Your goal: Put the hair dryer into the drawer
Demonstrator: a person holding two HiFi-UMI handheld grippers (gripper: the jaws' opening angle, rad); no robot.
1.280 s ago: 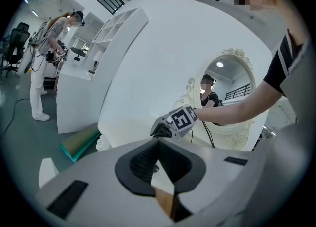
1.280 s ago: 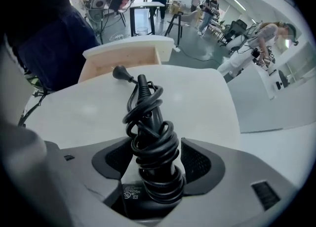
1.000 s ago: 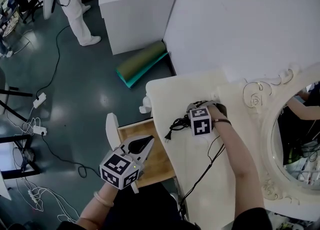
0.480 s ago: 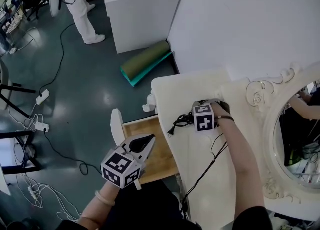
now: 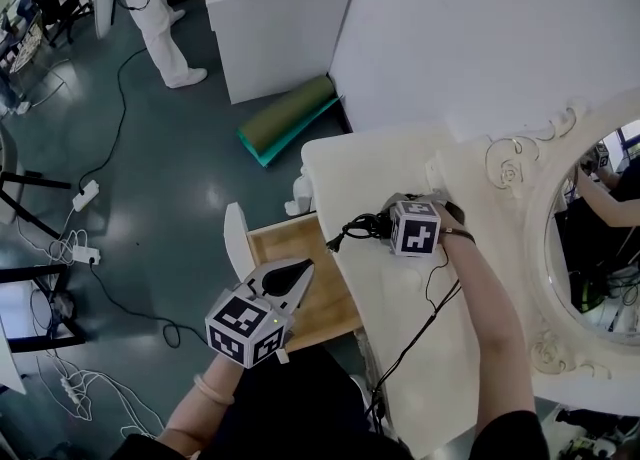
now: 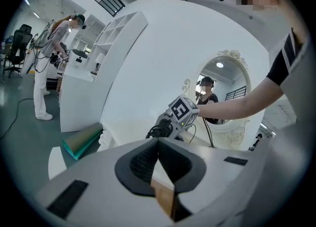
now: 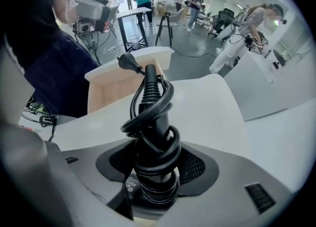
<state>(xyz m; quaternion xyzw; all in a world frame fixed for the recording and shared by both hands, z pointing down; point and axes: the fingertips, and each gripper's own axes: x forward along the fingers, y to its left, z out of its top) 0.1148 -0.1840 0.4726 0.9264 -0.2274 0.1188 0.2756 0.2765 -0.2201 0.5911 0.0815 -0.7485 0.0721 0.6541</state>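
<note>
In the head view, the right hand-held gripper [image 5: 400,220] is pointing down over the cream tabletop [image 5: 350,163], close to its edge, and is grasping the hair dryer [image 5: 372,225]. The dryer's black cord [image 5: 345,236] is reaching out toward the open wooden drawer [image 5: 285,246] just beside that edge. The left hand-held gripper [image 5: 296,270] is hovering over the drawer, apart from the dryer. An ornate mirror [image 5: 590,248] is standing along the tabletop's right side, and a green rolled mat [image 5: 290,120] is lying on the floor [image 5: 180,178] beyond. In the left gripper view, that gripper's jaws are meeting tip to tip with nothing between them, clenched and empty. Past them the right hand-held gripper is showing in front of the mirror, with the dryer under its marker cube. In the right gripper view, the jaws are gripping the hair dryer's handle, having just been closing on it. The cord is winding round the handle in several loops, and its plug [image 7: 127,62] is sticking out toward the drawer.
</note>
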